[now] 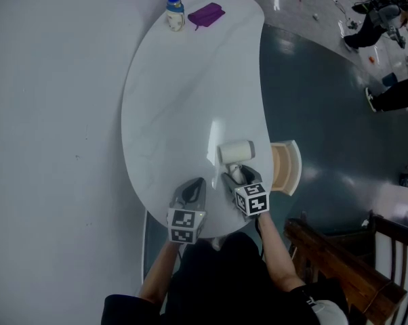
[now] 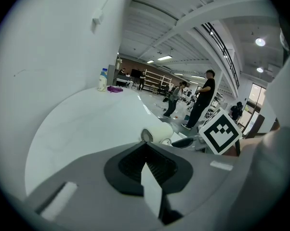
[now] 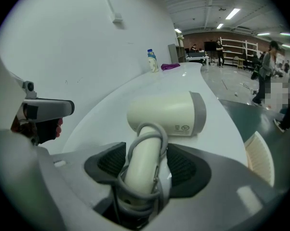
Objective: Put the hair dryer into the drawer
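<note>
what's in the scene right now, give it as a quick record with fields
table: white, curved
dryer: on the table near the front edge, handle toward the right tool
right tool: open, dryer handle between its jaws, pads not seen pressing
left tool: shut, empty, left of the dryer
drawer: open at the table's right edge
far end: bottle, purple item
</note>
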The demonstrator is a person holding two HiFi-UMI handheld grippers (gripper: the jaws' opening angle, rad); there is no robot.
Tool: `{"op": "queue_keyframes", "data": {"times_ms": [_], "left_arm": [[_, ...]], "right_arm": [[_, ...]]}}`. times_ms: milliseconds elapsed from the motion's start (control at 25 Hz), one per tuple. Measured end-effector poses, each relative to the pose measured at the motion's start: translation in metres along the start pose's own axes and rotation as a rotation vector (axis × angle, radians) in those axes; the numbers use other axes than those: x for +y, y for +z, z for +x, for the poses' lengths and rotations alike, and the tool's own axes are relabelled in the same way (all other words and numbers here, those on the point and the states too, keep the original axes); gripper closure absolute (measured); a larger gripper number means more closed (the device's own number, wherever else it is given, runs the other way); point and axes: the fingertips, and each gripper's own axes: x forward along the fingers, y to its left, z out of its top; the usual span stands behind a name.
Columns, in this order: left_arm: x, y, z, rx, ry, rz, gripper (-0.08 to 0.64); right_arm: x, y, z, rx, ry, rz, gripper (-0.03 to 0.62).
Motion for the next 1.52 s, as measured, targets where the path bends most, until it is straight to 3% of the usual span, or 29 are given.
{"op": "queue_keyframes", "data": {"times_ms": [760, 1080, 1520], "left_arm": [[0.008, 0.008, -0.010, -0.019, 0.002, -0.004, 0.554], [0.006, 0.017, -0.022, -0.042, -0.003, 0.028, 0.554], [-0.053, 0.043, -0.021, -0.083, -0.117, 0.114, 0.554]], "right_arm": [[0.002, -0.002, -0.005, 0.002, 0.048, 0.033, 0.368], [0.002, 0.012, -0.035, -0.077, 0.030, 0.063, 0.371], [-0.026, 0.016, -0.113, -0.182, -0.060, 0.123, 0.374]]}}
